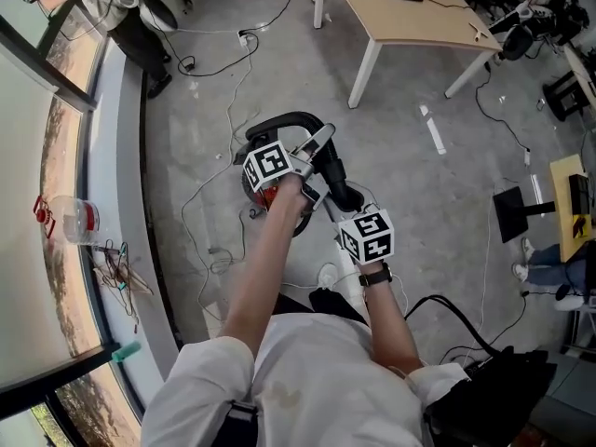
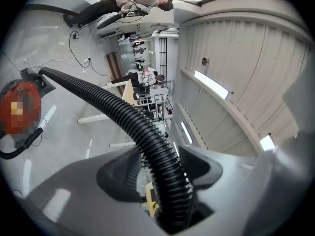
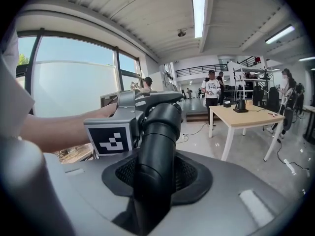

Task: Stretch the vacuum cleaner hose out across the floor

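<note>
The left gripper [image 2: 165, 191] is clamped around the black ribbed plastic hose [image 2: 113, 107]. The hose arcs back to the red canister vacuum cleaner [image 2: 22, 90] on the grey concrete floor [image 1: 419, 184], and the grip apparently holds its slack up off the ground. The right gripper [image 3: 152, 181], just beside the left, is closed firmly on the smooth black rigid end tube [image 3: 160, 132], likely as a stiff handle for pulling the hose away from the machine.

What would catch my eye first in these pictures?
A black ribbed hose arcs from the red vacuum cleaner on the floor up into the left hand-held gripper, which grips it. Close by, the right hand-held gripper clamps its smooth black end tube.
</note>
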The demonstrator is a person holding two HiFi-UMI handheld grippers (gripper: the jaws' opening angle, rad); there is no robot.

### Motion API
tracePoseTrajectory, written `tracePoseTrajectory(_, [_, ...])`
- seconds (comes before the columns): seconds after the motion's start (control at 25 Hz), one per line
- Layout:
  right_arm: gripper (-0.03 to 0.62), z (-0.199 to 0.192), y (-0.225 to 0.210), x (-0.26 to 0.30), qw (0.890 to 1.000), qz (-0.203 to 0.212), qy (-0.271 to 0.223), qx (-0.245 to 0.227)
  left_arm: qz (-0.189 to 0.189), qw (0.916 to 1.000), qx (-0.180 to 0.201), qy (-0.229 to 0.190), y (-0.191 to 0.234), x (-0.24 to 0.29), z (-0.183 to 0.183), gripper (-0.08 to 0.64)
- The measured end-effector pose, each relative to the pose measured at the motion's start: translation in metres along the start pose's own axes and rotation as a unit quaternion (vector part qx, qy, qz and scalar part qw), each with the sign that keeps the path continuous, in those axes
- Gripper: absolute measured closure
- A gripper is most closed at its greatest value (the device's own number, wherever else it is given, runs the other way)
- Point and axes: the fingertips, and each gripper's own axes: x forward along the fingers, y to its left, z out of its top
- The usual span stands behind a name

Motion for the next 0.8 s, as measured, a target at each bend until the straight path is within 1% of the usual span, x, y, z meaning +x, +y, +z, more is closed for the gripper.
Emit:
tracePoseTrajectory(0.16, [0.451, -0.005, -0.023, -0.029, 1.0, -0.002, -0.002, -0.002, -0.005, 0.9999, 0.001, 0.016, -0.011, 0.022, -0.029, 0.31])
tracePoseTrajectory(0.24, [0.451, -0.008, -0.035, -0.036, 1.0, -0.004, 0.0, -0.002, 0.001, 0.9996, 0.006, 0.029, -0.011, 0.033, -0.039, 0.31])
tracePoseTrajectory(0.32, [0.449, -0.017, -0.044, -0.037, 1.0, 0.001, 0.011, -0.002, 0.014, 0.9989, 0.011, 0.043, -0.003, 0.039, -0.047, 0.307])
tracePoseTrajectory(0.44, [0.449, -0.038, -0.043, -0.034, 1.0, 0.02, 0.022, 0.005, 0.031, 0.9978, 0.018, 0.056, 0.017, 0.033, -0.057, 0.307])
tracePoseTrajectory(0.52, [0.449, -0.044, -0.043, -0.025, 0.999, 0.034, 0.023, 0.013, 0.04, 0.9972, 0.024, 0.058, 0.029, 0.032, -0.052, 0.308])
tracePoseTrajectory(0.64, [0.449, -0.049, -0.04, -0.003, 0.998, 0.049, 0.036, 0.028, 0.059, 0.996, 0.037, 0.056, 0.05, 0.027, -0.036, 0.299])
tracePoseTrajectory(0.72, [0.449, -0.054, -0.038, 0.018, 0.997, 0.051, 0.052, 0.032, 0.076, 0.9947, 0.045, 0.052, 0.069, 0.024, -0.022, 0.296])
tracePoseTrajectory(0.8, [0.449, -0.058, -0.039, 0.049, 0.996, 0.048, 0.067, 0.031, 0.094, 0.993, 0.05, 0.052, 0.094, 0.023, 0.0, 0.298])
